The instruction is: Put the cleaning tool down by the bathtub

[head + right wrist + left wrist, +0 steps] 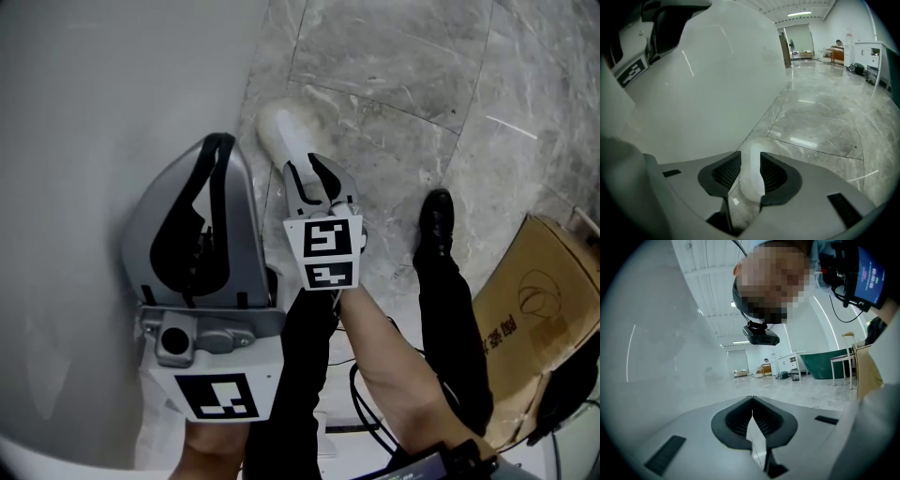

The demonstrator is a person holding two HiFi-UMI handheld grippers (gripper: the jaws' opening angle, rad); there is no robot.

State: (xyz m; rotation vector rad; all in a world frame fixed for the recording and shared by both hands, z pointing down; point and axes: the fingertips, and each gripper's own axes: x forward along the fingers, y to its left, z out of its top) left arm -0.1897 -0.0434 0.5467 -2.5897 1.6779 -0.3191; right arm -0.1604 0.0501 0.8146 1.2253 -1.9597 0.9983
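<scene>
The white cleaning tool lies on the grey marble floor right against the foot of the white bathtub. My right gripper reaches down over its near end. In the right gripper view the tool runs between the jaws of this gripper, which stand open around it, and the bathtub wall fills the left. My left gripper hangs higher, over the tub side. Its jaws are shut with nothing in them, and in its own view the gripper points upward.
A cardboard box stands at the right on the floor. The person's black shoe and dark trouser legs are below the right gripper, with cables near them. Far off are a green tub and a chair.
</scene>
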